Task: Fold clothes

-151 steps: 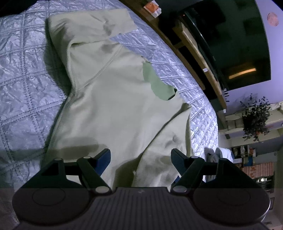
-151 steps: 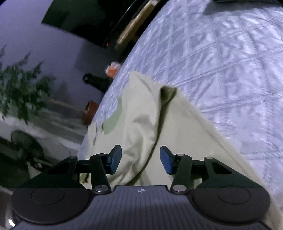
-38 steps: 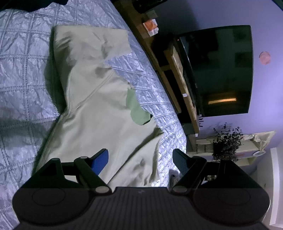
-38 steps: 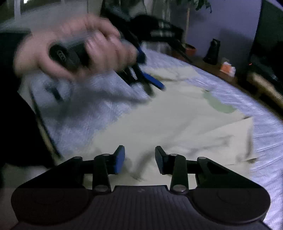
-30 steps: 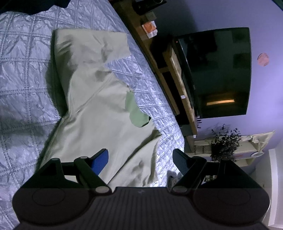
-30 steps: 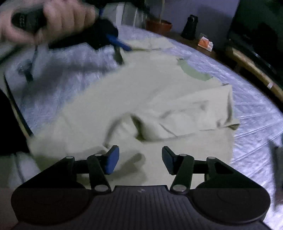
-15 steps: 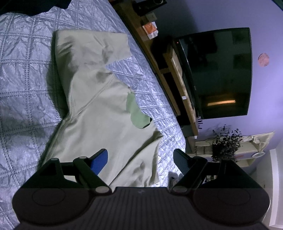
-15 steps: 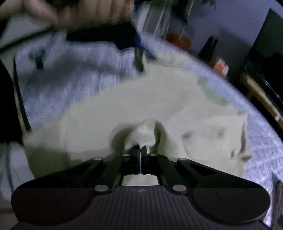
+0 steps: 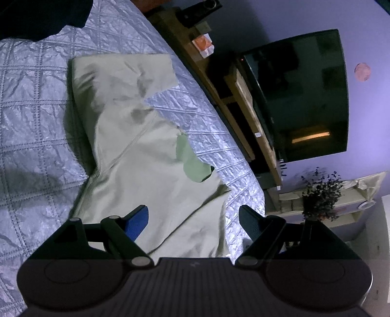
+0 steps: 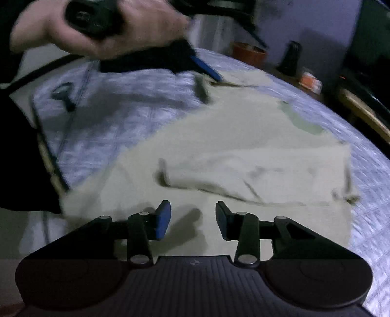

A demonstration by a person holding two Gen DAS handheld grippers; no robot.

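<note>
— Far left of the left wrist view? Quilted silver-grey bedspread [image 9: 36,126], creased, with a dark heap [image 9: 41,17] at its top corner.

— And the garment? Pale yellow-green shirt [image 9: 136,156] spread flat on that bedspread, one sleeve [image 9: 124,75] pointing up the picture, a greener neck lining [image 9: 192,163] showing at the right edge.

— Left gripper [image 9: 193,225]? Held over the shirt's lower part, jaws standing wide apart, nothing between the blue pads, no cloth touched.

— Further right? Wooden bench [image 9: 243,102] along the bed, orange box [image 9: 203,45] on it, dark television [image 9: 302,97] on the lilac wall, potted plant [image 9: 321,197] below.

— Right wrist view, from the left? Blurred hand [image 10: 102,26] at top left wrapped round the handle of the other gripper, its blue-tipped finger reaching toward the shirt's far sleeve. Contact there: cannot tell.

— Middle? Same shirt [image 10: 219,136] across the bedspread [image 10: 109,117], a sleeve [image 10: 256,175] folded across the body.

— Right gripper [image 10: 192,220]? Just been opening after a full close; jaws now parted halfway, hovering over the near hem, nothing pinched, only a shadow on the cloth between the pads.

— Far right? Orange box [image 10: 310,81] again, dark furniture behind, blurred.
</note>
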